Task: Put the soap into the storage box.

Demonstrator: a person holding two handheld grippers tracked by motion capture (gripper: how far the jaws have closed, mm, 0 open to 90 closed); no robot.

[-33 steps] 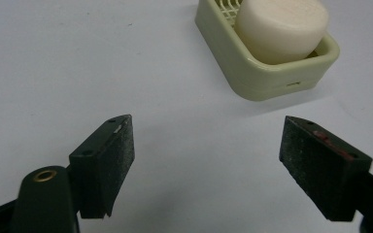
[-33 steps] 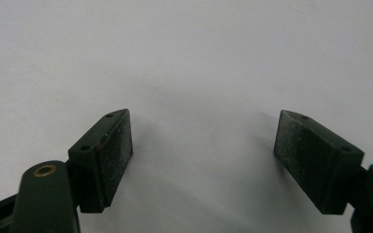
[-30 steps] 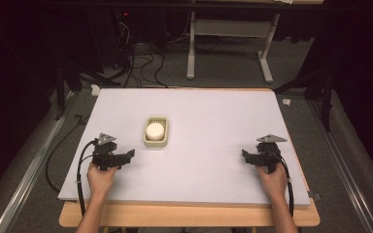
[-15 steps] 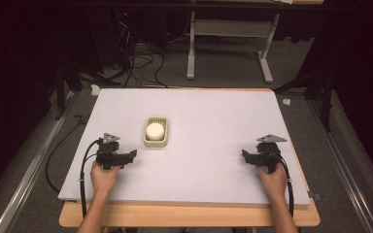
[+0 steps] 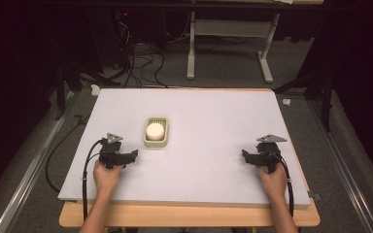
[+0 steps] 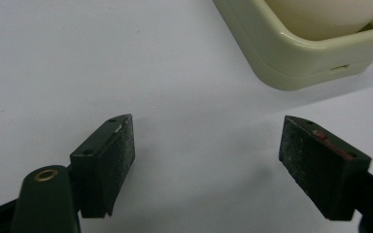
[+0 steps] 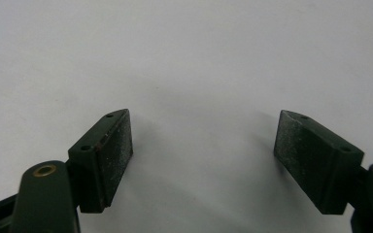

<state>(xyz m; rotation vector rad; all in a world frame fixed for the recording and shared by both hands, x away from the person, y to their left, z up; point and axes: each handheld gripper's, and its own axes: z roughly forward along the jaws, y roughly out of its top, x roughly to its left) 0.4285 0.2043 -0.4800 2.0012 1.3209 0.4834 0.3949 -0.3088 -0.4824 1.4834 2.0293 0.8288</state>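
Now the left gripper [image 5: 135, 155] is held with fingers apart beside the pale tray [image 6: 291, 53]; its rigid, light rim is judged the safest hold, the white round piece [image 5: 154, 130] inside looking slippery.

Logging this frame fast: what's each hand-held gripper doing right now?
Left hand-held gripper: open, holding nothing, near the tray.
Right hand-held gripper: open, holding nothing.

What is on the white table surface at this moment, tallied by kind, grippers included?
Pale green dish: 1
White round bar of soap lying in the dish: 1
Black grippers: 2, the left gripper near the dish and the right gripper far from it, both open and holding nothing
Total: 4
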